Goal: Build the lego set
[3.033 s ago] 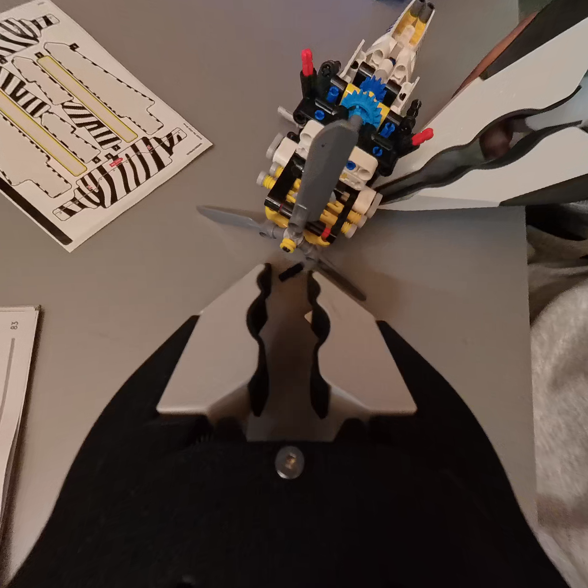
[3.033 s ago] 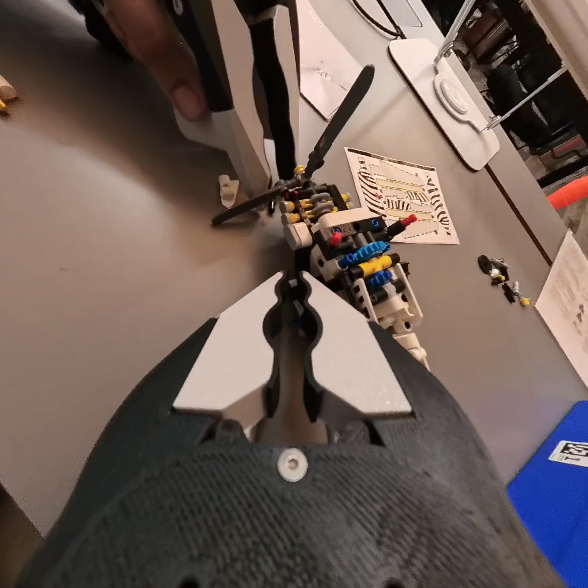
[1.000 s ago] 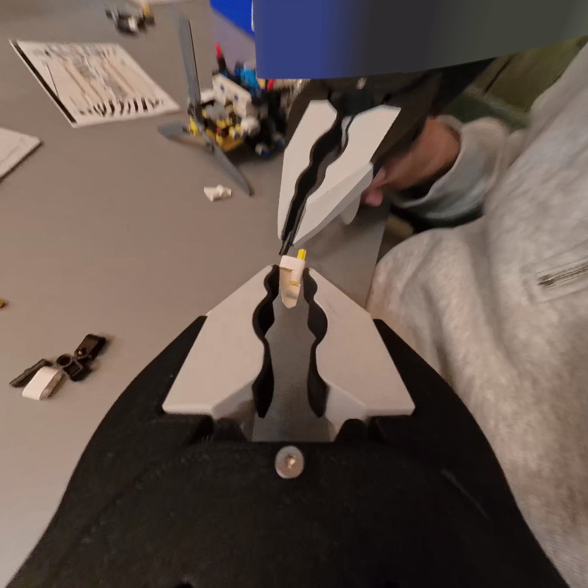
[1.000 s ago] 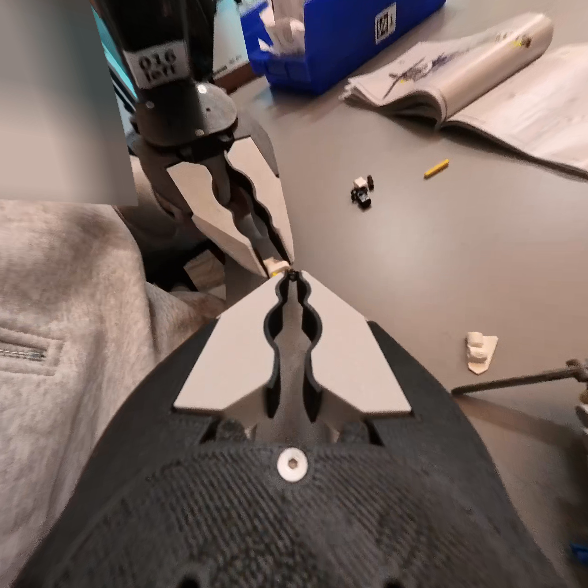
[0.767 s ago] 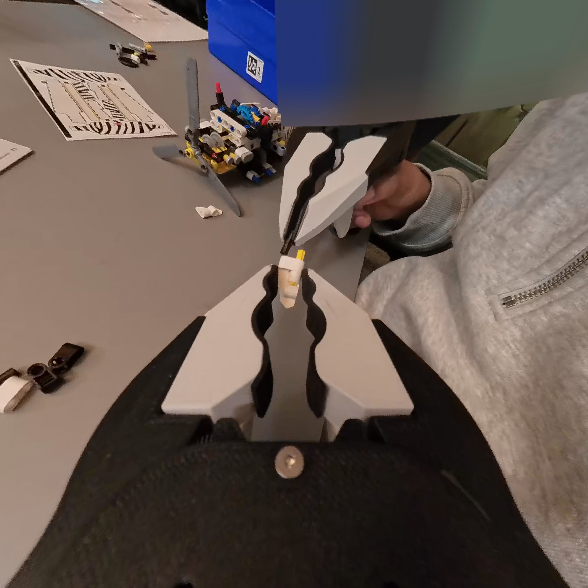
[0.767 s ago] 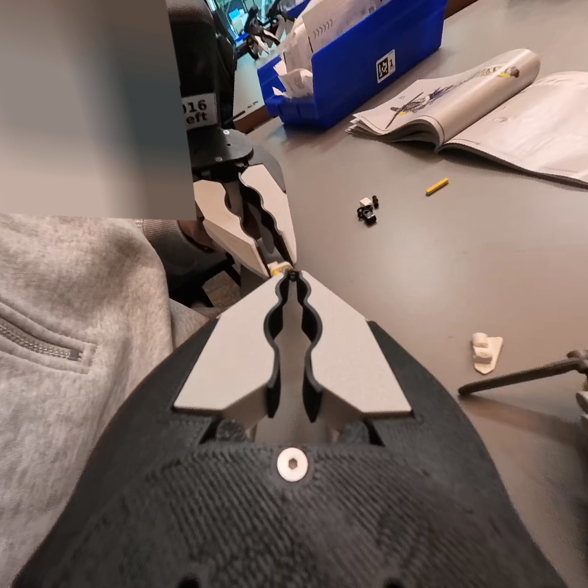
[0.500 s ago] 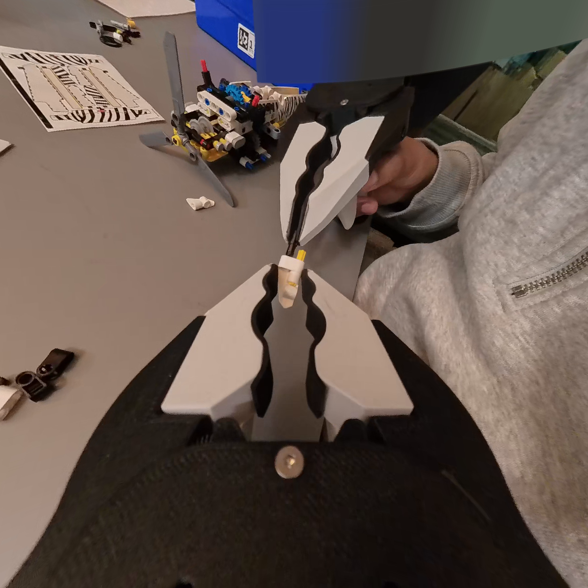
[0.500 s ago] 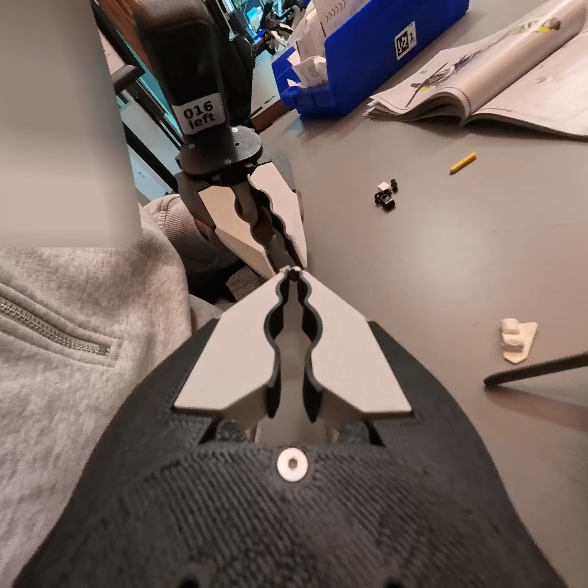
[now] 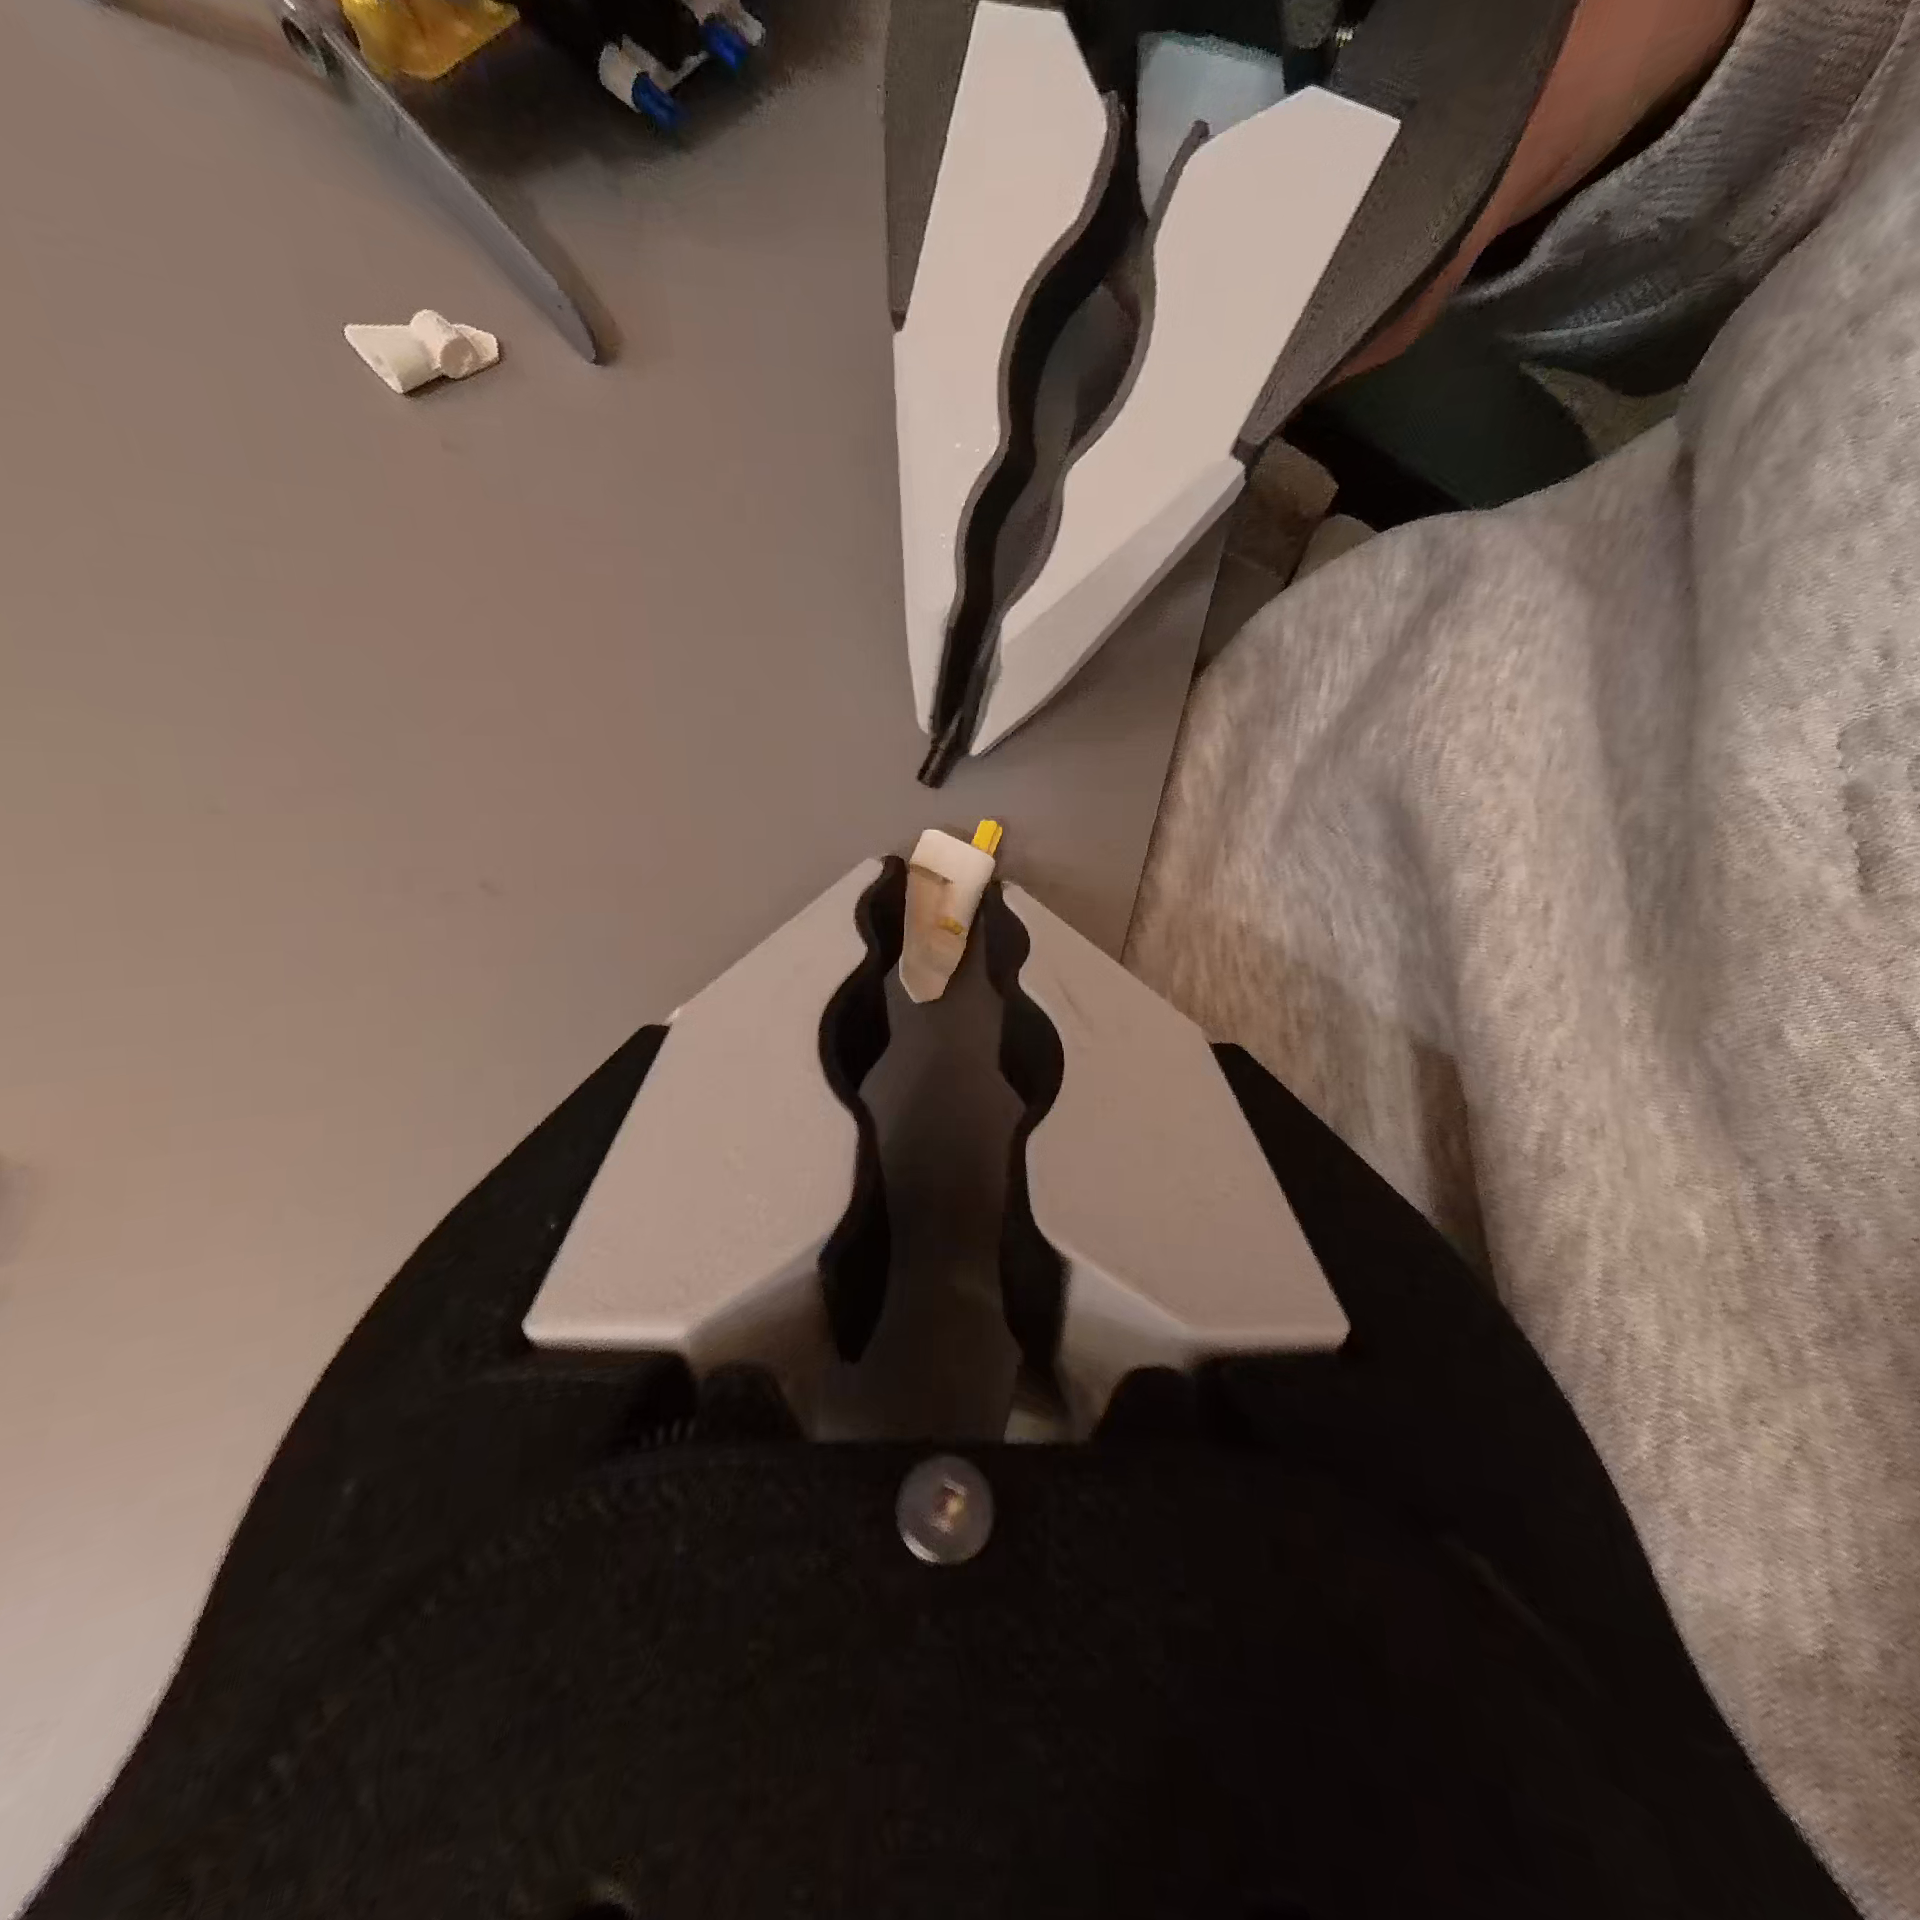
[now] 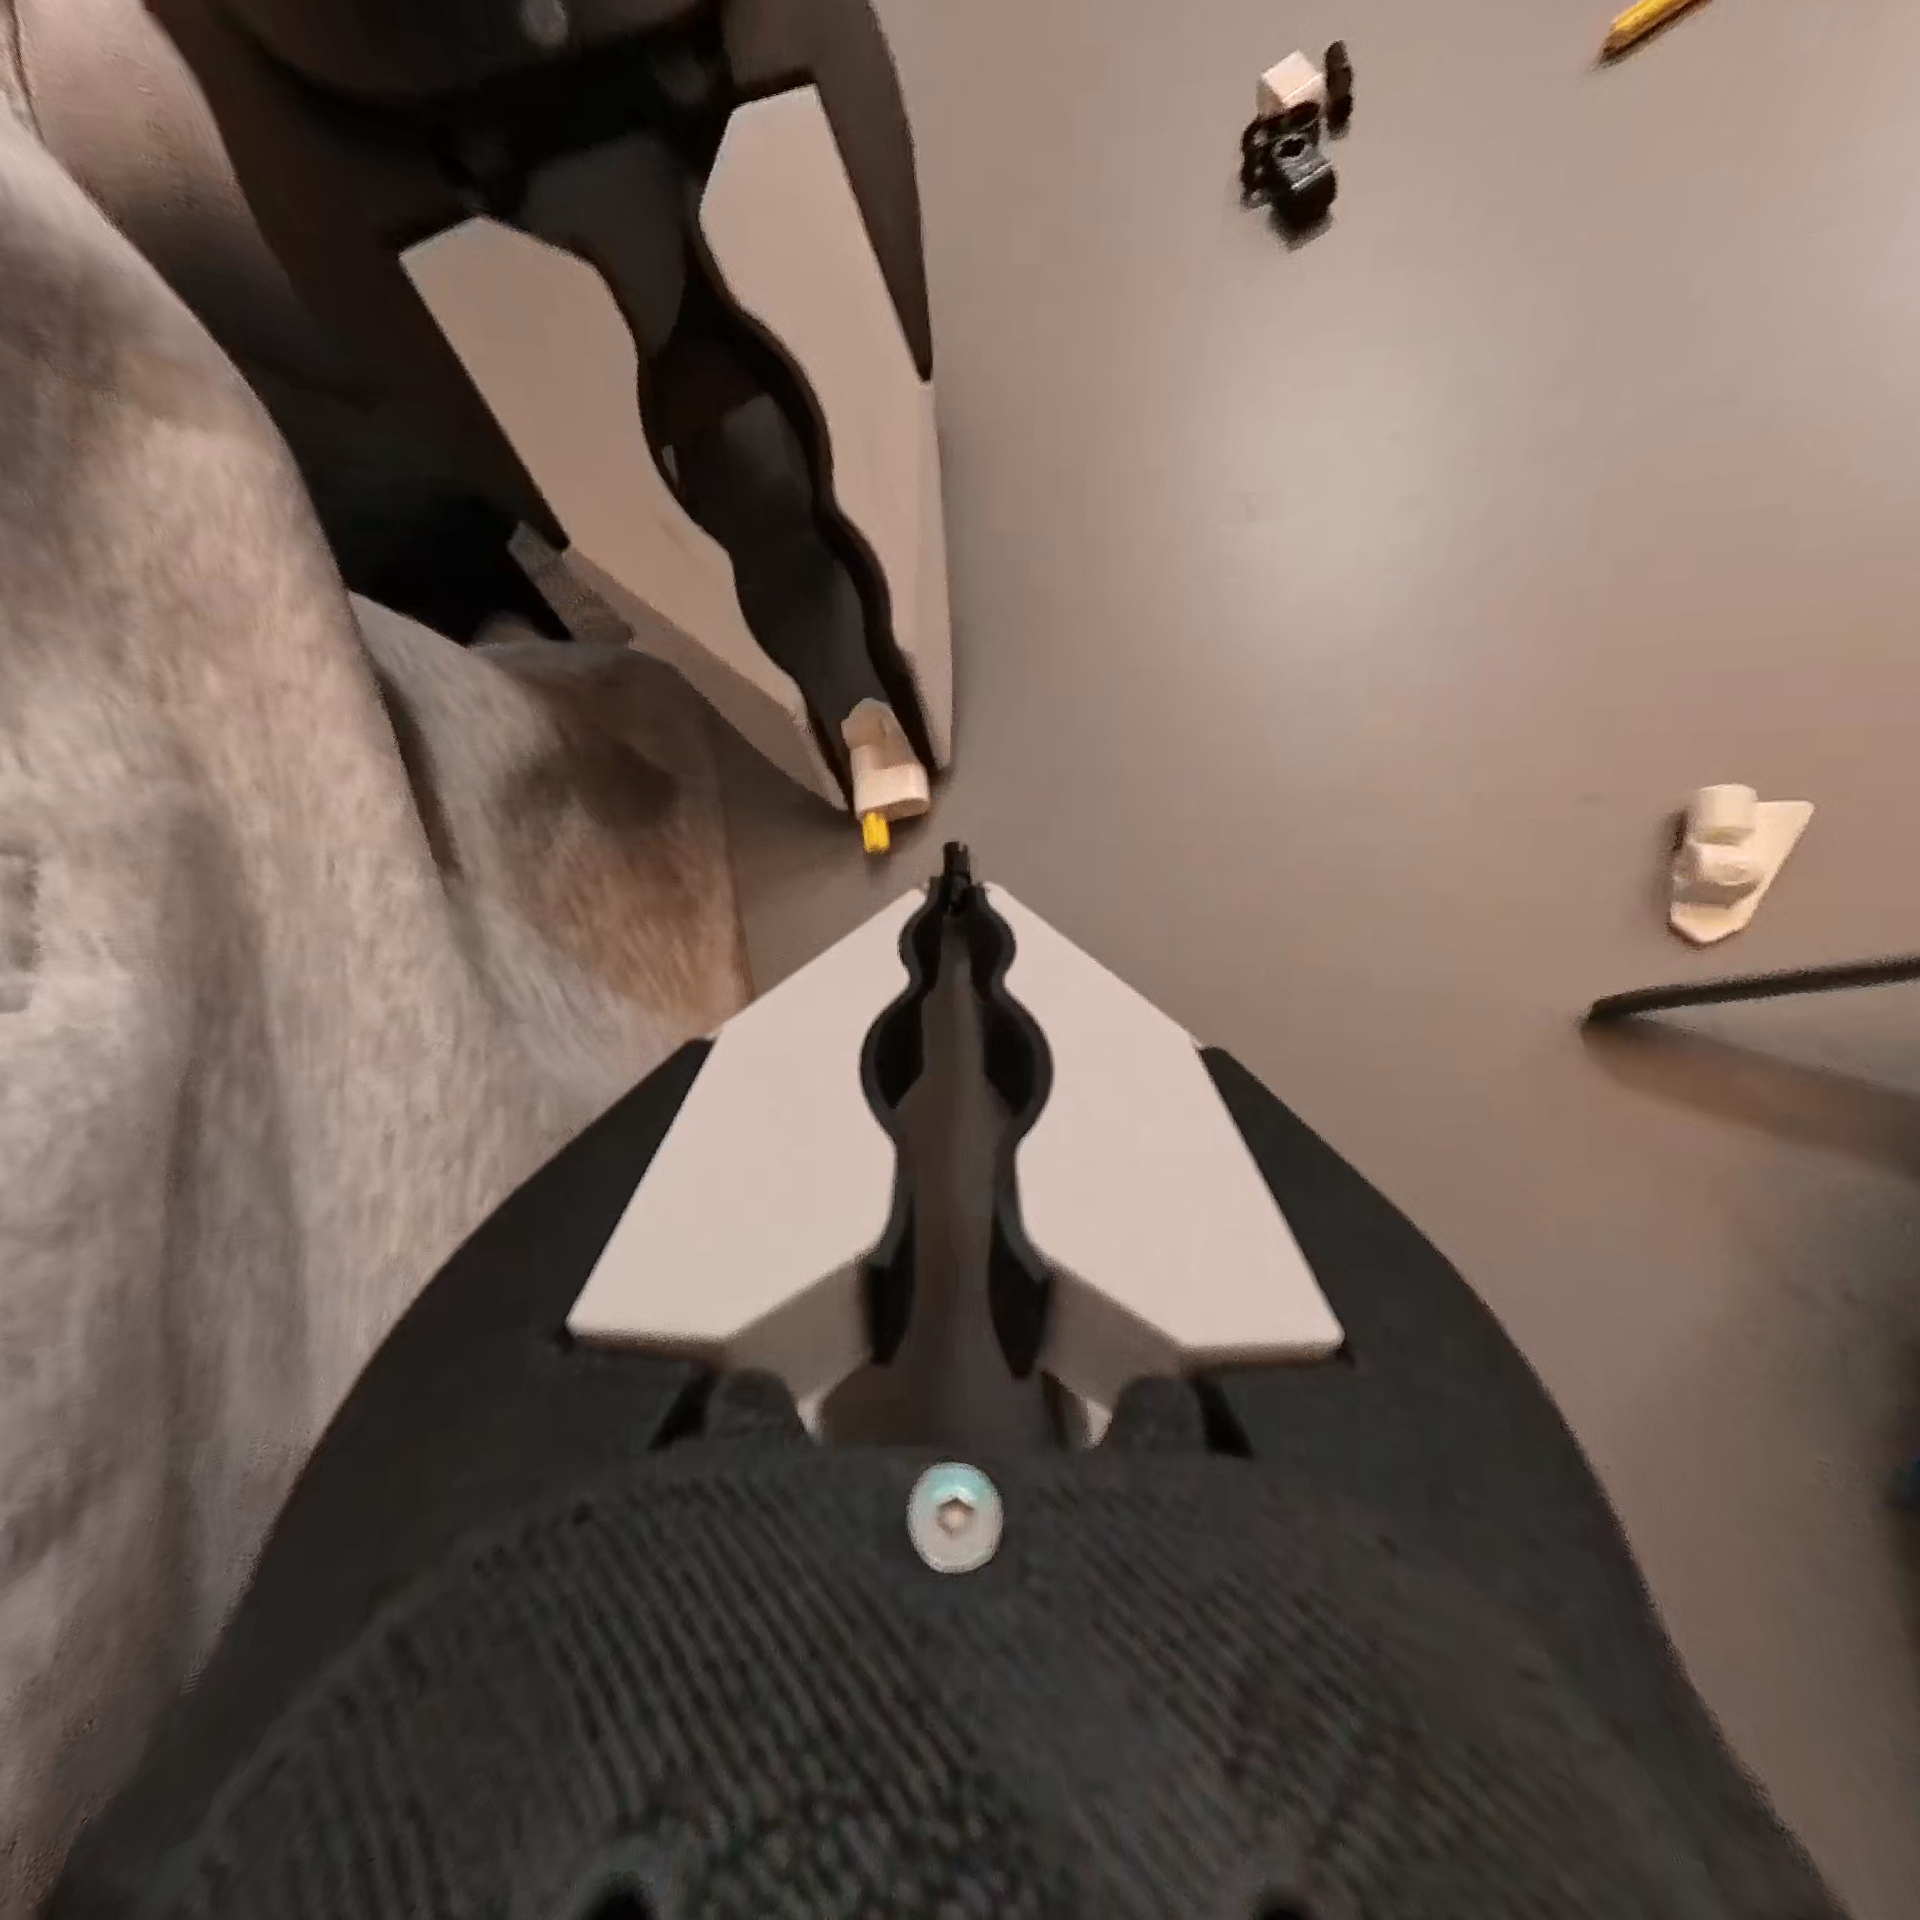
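Observation:
My left gripper (image 9: 940,888) is shut on a small white lego piece (image 9: 940,914) with a yellow pin (image 9: 985,833) sticking out of its tip. It also shows in the right wrist view (image 10: 888,779). My right gripper (image 10: 954,894) is shut on a thin black pin (image 10: 952,868), which also shows in the left wrist view (image 9: 935,767). The two grippers point tip to tip above the grey table's near edge, with a small gap between the black pin and the white piece. The lego model's propeller blade (image 9: 457,208) lies at the top left.
A loose white piece (image 9: 421,351) lies on the table (image 9: 312,623) near the blade, and shows in the right wrist view (image 10: 1003,873). Small black and white parts (image 10: 1294,135) lie farther off. A person's grey sweatshirt (image 9: 1558,935) fills the right side. Left and right tips are no more than a few centimetres apart.
The two grippers have drawn slightly apart, so the black pin now stands clear of the white piece. Both views have tilted down toward the table.

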Demonstrator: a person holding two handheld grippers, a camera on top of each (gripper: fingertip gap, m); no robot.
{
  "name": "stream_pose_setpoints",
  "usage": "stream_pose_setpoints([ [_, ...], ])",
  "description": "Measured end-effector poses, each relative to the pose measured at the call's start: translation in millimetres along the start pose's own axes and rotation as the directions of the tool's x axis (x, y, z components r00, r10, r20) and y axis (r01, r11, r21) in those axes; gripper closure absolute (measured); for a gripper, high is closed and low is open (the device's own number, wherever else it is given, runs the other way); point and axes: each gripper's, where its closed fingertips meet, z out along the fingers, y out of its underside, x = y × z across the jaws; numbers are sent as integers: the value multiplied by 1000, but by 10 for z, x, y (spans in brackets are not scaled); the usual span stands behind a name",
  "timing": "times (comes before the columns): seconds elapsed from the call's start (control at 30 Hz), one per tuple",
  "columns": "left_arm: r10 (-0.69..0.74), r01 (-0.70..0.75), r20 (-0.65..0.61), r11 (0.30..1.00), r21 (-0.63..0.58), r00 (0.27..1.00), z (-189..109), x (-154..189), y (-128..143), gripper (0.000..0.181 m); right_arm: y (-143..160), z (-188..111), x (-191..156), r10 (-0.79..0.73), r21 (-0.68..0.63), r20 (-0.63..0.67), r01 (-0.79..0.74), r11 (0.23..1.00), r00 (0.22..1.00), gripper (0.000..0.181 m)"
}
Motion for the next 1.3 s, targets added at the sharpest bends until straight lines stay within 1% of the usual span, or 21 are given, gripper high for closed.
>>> stream_pose_setpoints([
  [0.1, 2, -2, 2, 1000, 0, 1000, -1, 0, 1, 168, 16, -9, -15, -48, -14, 3, 48, 999, 999, 179],
  [0.33, 3, -3, 8, 1000, 1, 1000, 1, -3, 8, 168, -32, 66, -71, -120, -1, 33, 120, 993, 992, 179],
  [0.53, -12, 12, 5, 1000, 5, 1000, 1, -7, 14, 168, -55, 78, -88, -106, -3, 75, 106, 994, 992, 179],
  [0.83, -16, 16, 1, 1000, 4, 1000, 2, -8, 13, 168, -51, 79, -92, -32, -34, 129, 37, 999, 991, 180],
  [1.03, -22, 22, -6, 1000, 3, 1000, 1, -7, 11, 168, -39, 75, -99, -100, -109, 134, 115, 987, 986, 180],
  [1.13, -17, 17, 0, 1000, 5, 1000, 2, -8, 9, 168, -36, 70, -108, -114, -106, 140, 129, 986, 984, 178],
  [1.2, -17, 17, 1, 1000, 5, 1000, 2, -7, 8, 168, -34, 60, -132, -111, -99, 150, 126, 987, 982, 173],
  [1.3, -18, 18, -3, 1000, 5, 1000, 2, -4, 8, 168, -23, 45, -118, -135, -98, 121, 147, 984, 983, 172],
])
